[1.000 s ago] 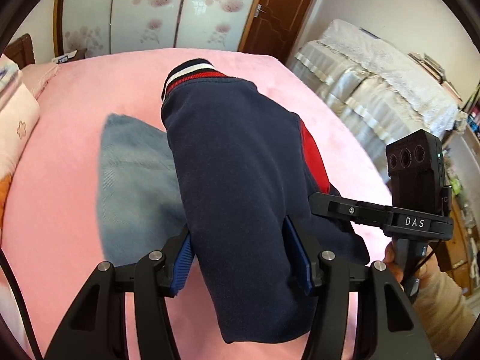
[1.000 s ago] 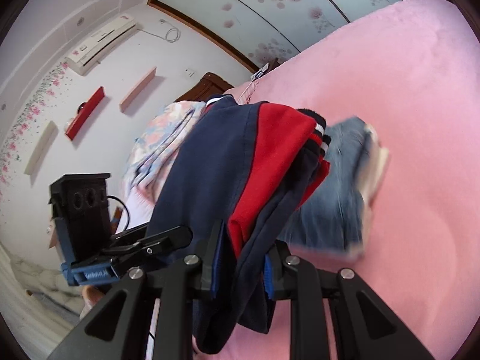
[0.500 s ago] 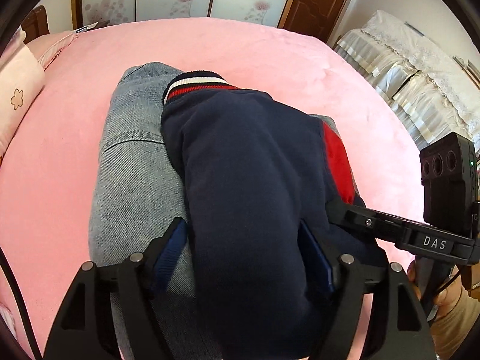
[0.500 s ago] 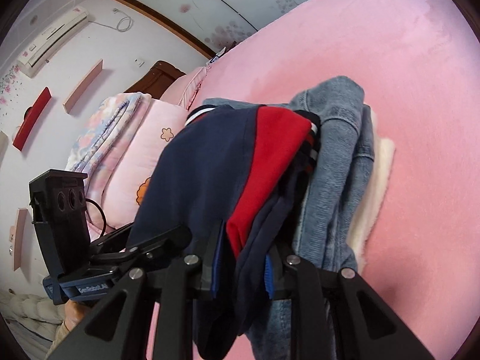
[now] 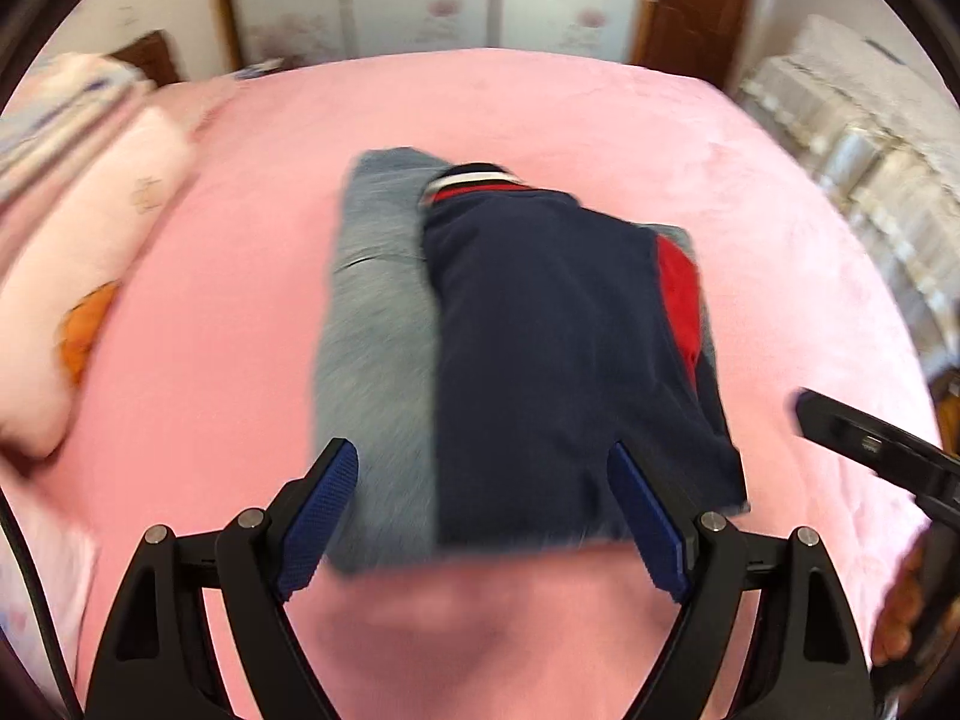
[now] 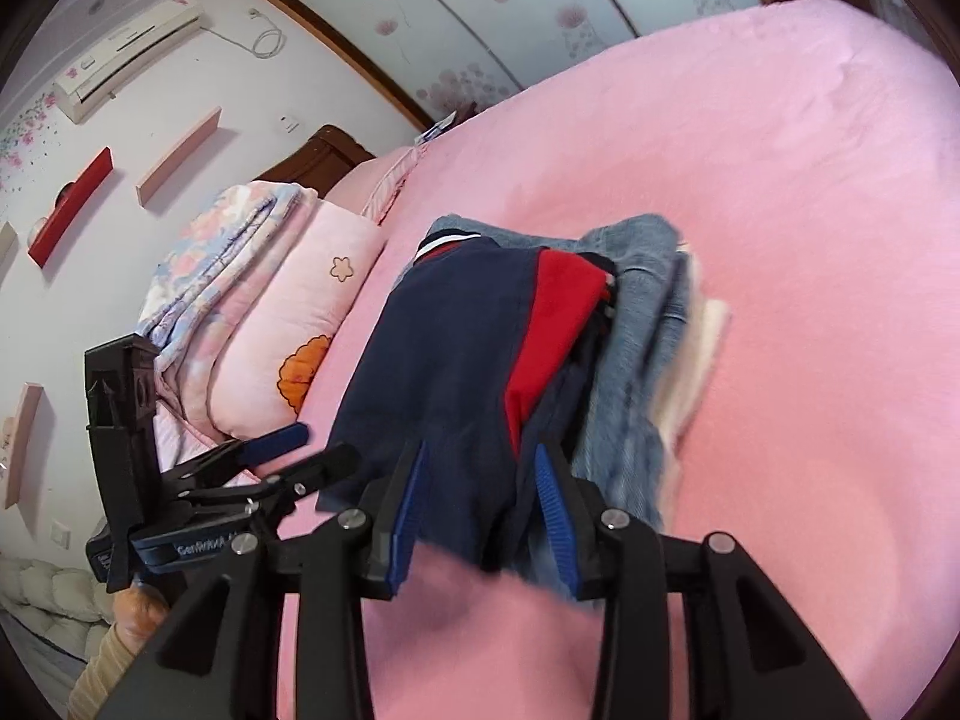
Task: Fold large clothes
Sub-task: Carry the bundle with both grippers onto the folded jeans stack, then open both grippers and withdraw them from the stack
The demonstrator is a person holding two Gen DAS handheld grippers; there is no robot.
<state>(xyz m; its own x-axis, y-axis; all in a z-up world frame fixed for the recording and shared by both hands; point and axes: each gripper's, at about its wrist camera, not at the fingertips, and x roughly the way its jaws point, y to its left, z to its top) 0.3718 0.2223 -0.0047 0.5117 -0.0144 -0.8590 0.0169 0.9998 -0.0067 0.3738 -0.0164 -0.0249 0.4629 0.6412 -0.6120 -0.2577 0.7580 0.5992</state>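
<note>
Jacket: the folded navy and red jacket (image 5: 558,360) lies on top of folded jeans (image 5: 378,360), both on the pink bed (image 5: 228,360).
Left claw: the left claw (image 5: 486,504) is spread wide, its blue pads on either side of the jacket's near edge, holding nothing.
Right claw: the right claw (image 6: 480,504) has its pads apart around the jacket's near corner; they look released, though cloth sits between them.
Risk, snag: pulling the right claw away could drag that corner and undo the fold.
Risk, stack: the jacket sits off-centre on the jeans, so a nudge could slide it.
Surroundings: pillows (image 6: 288,324) lie well apart.
</note>
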